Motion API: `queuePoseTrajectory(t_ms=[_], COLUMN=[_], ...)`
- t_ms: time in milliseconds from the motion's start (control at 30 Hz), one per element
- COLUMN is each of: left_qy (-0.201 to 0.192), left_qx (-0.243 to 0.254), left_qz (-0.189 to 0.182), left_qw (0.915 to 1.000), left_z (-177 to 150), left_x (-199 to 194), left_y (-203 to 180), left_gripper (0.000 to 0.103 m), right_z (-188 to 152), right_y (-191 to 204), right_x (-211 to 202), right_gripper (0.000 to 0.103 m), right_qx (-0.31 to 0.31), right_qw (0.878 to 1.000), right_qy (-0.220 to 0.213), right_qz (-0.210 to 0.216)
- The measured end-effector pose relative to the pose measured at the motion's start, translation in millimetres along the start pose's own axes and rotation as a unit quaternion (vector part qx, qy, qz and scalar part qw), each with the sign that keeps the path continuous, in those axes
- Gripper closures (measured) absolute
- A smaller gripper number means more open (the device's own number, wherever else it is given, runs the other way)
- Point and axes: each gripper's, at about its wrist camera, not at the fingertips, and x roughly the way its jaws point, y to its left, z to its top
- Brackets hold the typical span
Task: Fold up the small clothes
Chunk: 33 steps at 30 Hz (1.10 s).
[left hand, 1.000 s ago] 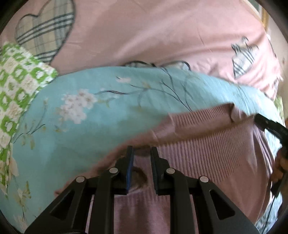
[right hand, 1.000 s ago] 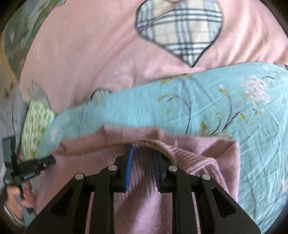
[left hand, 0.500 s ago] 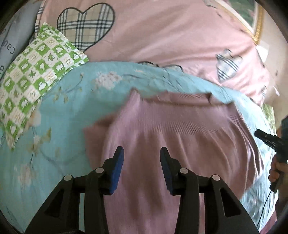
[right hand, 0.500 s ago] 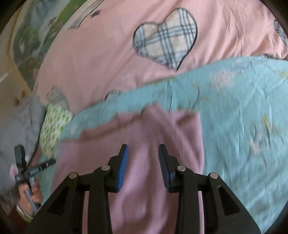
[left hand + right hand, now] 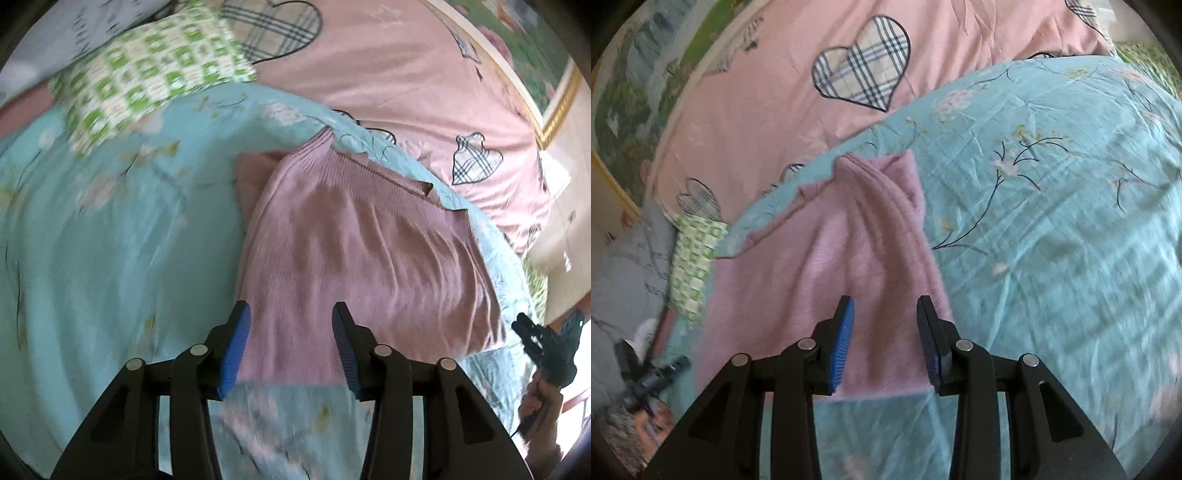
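Observation:
A pink ribbed knit garment (image 5: pixel 362 251) lies folded on the turquoise floral cloth (image 5: pixel 110 251). My left gripper (image 5: pixel 291 332) hovers over its near left edge, jaws opening, nothing pinched between the blue pads. In the right wrist view the same pink garment (image 5: pixel 820 273) shows a long fold ridge running away from me. My right gripper (image 5: pixel 884 321) hangs above its near right part, jaws opening, with only cloth below them. The right gripper (image 5: pixel 543 343) also shows at the right edge of the left wrist view, held by a hand.
A pink bedsheet (image 5: pixel 757 110) with plaid hearts lies beyond the turquoise floral cloth (image 5: pixel 1052 221). A green checked pillow (image 5: pixel 147 81) sits at the upper left, and the green checked pillow (image 5: pixel 694 266) is at the left in the right wrist view. A gilt frame edge (image 5: pixel 554 110) stands far right.
Both grippers let go of the pink garment's edge, opened and pulled back toward me. The garment now lies folded flat, its far edge laid over.

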Motion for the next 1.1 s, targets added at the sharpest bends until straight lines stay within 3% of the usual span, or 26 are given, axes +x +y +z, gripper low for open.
queuePoseTrajectory(t_ms=[200,533,900,1100], left_qy=[0.008,0.017,0.004,-0.024], left_qx=[-0.043,-0.102,-0.160,-0.204], left_qz=[-0.028,-0.030,-0.050,-0.060], left_qw=[0.9987,0.9942,0.9858,0.9769], left_z=[-31.2,-60.0,-54.7,-44.4], left_x=[-11.6,3.9,28.2,44.3], left_y=[10.4,16.2,13.5,18.0], left_gripper=[0.053,0.047,0.037,0.035], right_z=[-32.9,-88.8,-102.8,-108.4], right_y=[25.1,48.0,46.9,47.9], right_x=[-14.4,-20.9,-26.7,-18.4], right_gripper=[0.057,0.052,0.052,0.052], right_qx=[-0.003,0.012,0.021,0.023], right_qw=[1.000,0.997,0.997,0.996], right_qy=[0.001,0.022,0.028,0.039], right_qz=[0.030,0.074,0.075,0.073])
